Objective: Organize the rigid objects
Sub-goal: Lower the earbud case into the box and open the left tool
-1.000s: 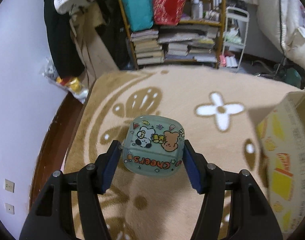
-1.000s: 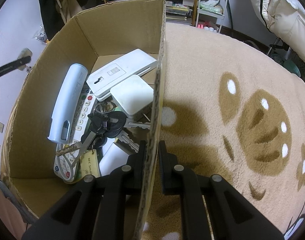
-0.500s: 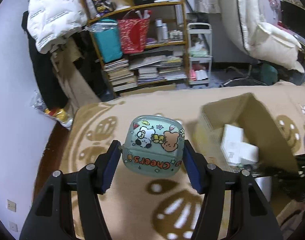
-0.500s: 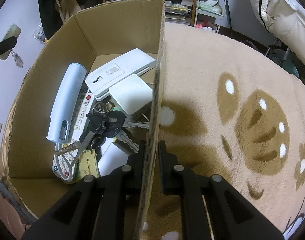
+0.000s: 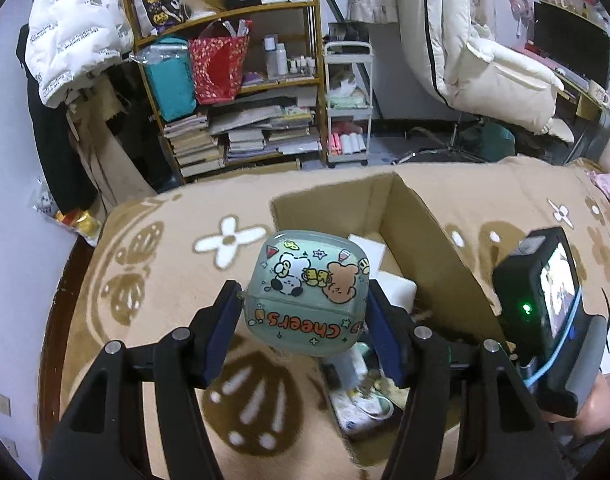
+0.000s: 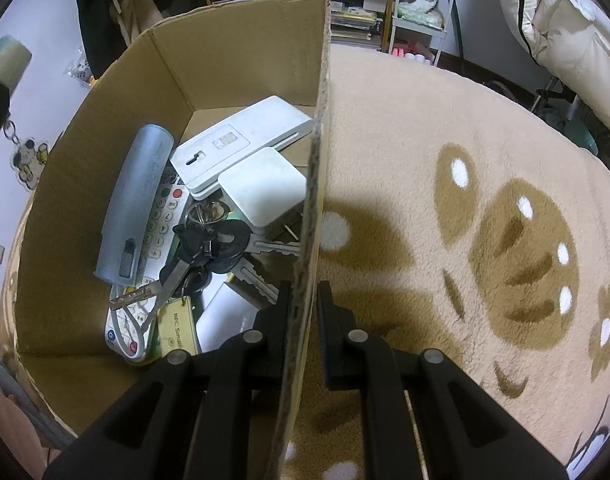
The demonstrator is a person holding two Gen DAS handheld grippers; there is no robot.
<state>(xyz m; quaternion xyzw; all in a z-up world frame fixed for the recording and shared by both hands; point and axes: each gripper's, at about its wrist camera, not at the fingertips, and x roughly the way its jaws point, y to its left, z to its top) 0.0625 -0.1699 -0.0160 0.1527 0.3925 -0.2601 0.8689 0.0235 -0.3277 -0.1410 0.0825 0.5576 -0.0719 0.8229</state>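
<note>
Transport is the step in hand: my left gripper (image 5: pixel 305 312) clamps the pale green cartoon-printed plastic case (image 5: pixel 307 296) above the open brown cardboard box (image 6: pixel 241 64), whose wall my right gripper (image 6: pixel 305 304) pinches, so I next lower and release.

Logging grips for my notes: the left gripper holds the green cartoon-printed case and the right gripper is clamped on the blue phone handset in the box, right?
Not quite. The right gripper is clamped on the cardboard box's wall, not the blue-grey handset, which lies loose inside, as the right wrist view shows. The left gripper does hold the green cartoon-printed case.
</note>
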